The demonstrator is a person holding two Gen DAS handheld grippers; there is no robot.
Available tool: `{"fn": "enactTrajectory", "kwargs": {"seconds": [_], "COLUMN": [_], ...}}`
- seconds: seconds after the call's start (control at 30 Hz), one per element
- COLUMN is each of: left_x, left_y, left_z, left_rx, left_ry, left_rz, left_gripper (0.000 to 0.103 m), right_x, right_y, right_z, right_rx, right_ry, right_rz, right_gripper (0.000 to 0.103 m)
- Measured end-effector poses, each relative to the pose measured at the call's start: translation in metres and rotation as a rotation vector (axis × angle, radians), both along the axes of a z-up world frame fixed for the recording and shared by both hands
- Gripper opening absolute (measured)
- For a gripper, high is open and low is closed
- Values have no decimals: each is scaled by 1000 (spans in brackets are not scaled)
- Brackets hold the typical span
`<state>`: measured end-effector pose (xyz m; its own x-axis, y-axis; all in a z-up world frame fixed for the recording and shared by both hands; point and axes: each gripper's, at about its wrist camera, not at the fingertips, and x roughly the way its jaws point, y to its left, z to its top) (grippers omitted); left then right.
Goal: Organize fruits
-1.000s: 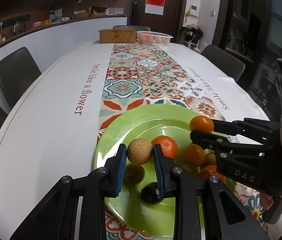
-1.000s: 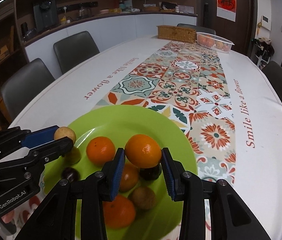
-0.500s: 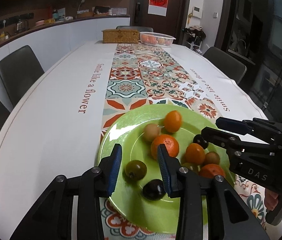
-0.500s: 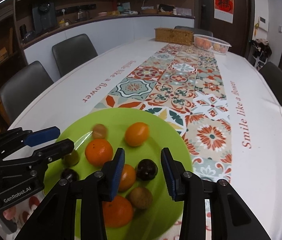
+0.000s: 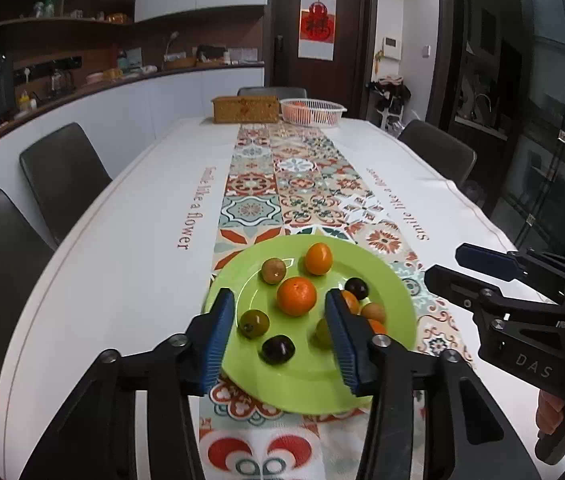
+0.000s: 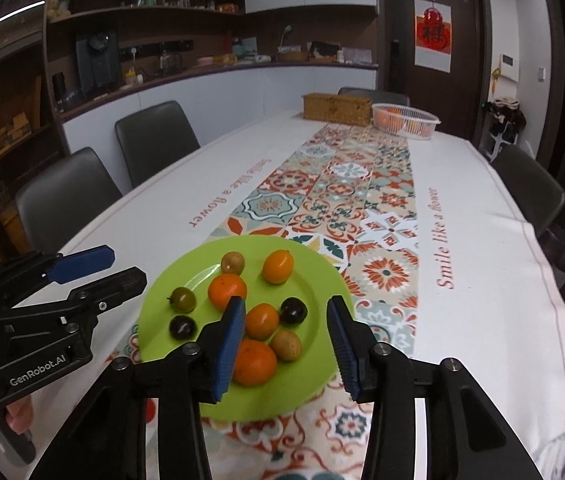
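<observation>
A green plate [image 5: 396, 300] [image 6: 324, 280] lies on the patterned table runner and holds several fruits: oranges [image 5: 296, 296] [image 6: 227, 290], a small orange [image 5: 318, 258] [image 6: 278, 266], a tan round fruit [image 5: 273, 271] [image 6: 233, 263], dark plums [image 5: 278, 349] [image 6: 293, 310] and a green fruit [image 5: 254, 323] [image 6: 183, 299]. My left gripper [image 5: 278, 340] is open and empty above the plate's near edge; it also shows in the right wrist view [image 6: 98, 270]. My right gripper [image 6: 286, 344] is open and empty over the plate's near side; it also shows in the left wrist view [image 5: 458, 268].
A woven box [image 5: 244, 109] and a white basket of oranges [image 5: 312, 111] stand at the table's far end. Dark chairs [image 5: 62, 172] [image 6: 530, 188] line both sides. The white tablecloth [image 5: 122, 240] surrounds the runner.
Both grippers opened and let go of their fruit: the tan fruit and the small orange now lie on the plate. Both grippers drew back and rose away from the plate.
</observation>
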<state>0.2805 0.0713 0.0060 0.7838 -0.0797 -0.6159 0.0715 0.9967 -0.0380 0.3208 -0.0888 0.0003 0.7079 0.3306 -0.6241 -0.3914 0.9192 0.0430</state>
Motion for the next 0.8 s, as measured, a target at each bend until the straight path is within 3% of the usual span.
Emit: {"fn": "enactTrajectory", "kwargs": {"seconds": [0.2,0.63,0.8], "left_x": [-33,-106,-132], "left_y": [-7,-27,-36], "left_z": [19,43,50], "left_rx": [-7,-4,40], "left_ry": [-39,-88,-121], "left_rz": [12,12,11], "left_gripper": [64,82,85], "right_x": [-36,-113,-141], "right_y": [-15,-39,-48], "right_z": [18,42,46], "right_rx": [4,19,21], "right_ry": [-52,-116,-133], "right_rz": [-27,-54,-64], "right_gripper": [53,60,66]}}
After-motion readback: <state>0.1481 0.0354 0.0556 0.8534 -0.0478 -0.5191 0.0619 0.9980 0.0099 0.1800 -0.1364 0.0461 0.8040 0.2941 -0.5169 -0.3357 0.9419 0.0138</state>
